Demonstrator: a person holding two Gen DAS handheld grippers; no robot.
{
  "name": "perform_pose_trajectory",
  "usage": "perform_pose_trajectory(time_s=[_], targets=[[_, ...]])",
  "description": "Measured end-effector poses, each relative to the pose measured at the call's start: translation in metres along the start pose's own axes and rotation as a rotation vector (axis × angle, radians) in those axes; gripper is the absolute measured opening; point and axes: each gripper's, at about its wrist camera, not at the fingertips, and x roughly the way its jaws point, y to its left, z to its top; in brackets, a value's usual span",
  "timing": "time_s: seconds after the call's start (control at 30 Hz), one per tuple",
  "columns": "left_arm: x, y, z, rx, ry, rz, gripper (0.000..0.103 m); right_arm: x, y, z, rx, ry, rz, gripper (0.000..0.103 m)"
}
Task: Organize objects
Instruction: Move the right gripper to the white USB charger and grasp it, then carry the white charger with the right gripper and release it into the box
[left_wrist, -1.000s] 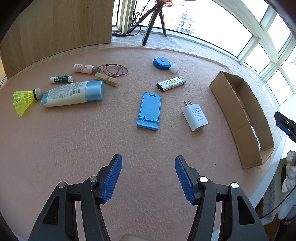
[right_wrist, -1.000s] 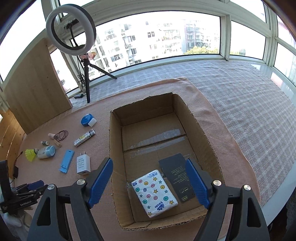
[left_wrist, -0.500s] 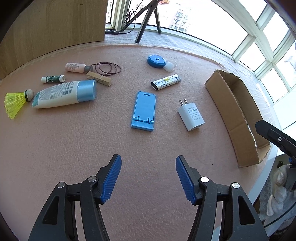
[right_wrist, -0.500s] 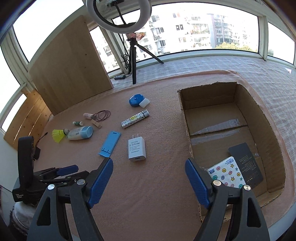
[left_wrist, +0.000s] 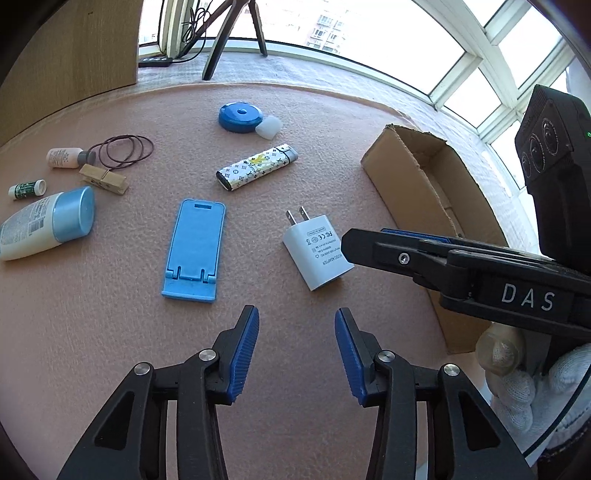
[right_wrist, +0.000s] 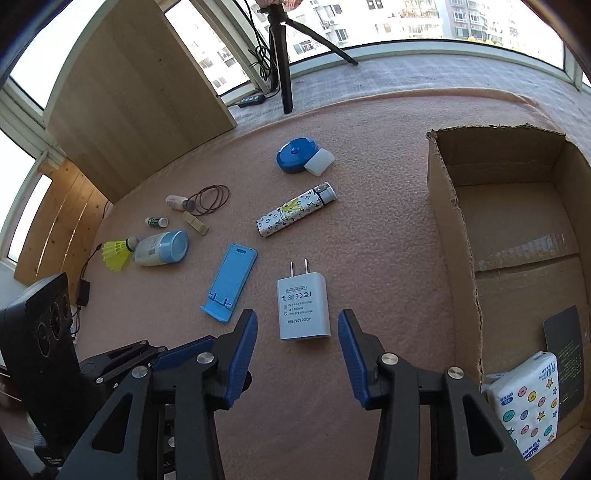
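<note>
A white charger plug (right_wrist: 303, 306) lies flat on the pink mat, just ahead of my open, empty right gripper (right_wrist: 297, 343); it also shows in the left wrist view (left_wrist: 317, 251). A blue phone stand (left_wrist: 194, 249), a patterned lighter (left_wrist: 256, 166) and a blue round case (left_wrist: 239, 116) lie beyond it. The cardboard box (right_wrist: 447, 221) on the right holds a tissue pack (right_wrist: 524, 398) and a dark card (right_wrist: 565, 343). My left gripper (left_wrist: 296, 350) is open and empty above bare mat. The right gripper reaches in from the right in the left wrist view (left_wrist: 354, 242).
At the left lie a lotion bottle (left_wrist: 44, 221), a clothes peg (left_wrist: 105, 179), hair bands (left_wrist: 123, 149), two small tubes (left_wrist: 64, 157) and a yellow shuttlecock (right_wrist: 116, 253). A wooden board (right_wrist: 136, 96) and a tripod (right_wrist: 280, 55) stand behind the mat.
My right gripper has swung left from over the box to just behind the charger plug. My left gripper has moved forward toward the objects. Both stay open.
</note>
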Motion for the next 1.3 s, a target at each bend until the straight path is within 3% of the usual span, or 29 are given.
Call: perform_pose_trajectory(time_s=[0.43,0.73,1.07,1.3], targets=[[0.029,-0.004,0.013,-0.018,0.017,-0.055,0.037,0.029,0.001,0.013,-0.062,0.066,-0.054,0.036],[0.038,-0.003,0.014,-0.017,0.021,-0.086,0.033,0.045,0.006,0.013,-0.073,0.114,-0.02,0.034],[0.021,-0.013,0.014,-0.006,-0.009,-0.07,0.033,0.03,0.002,0.006,-0.012,0.074,0.019,0.032],[-0.003,-0.041,0.017,0.055,-0.046,-0.038,0.033,-0.001,0.005,0.001,-0.026,0.011,0.048,0.032]])
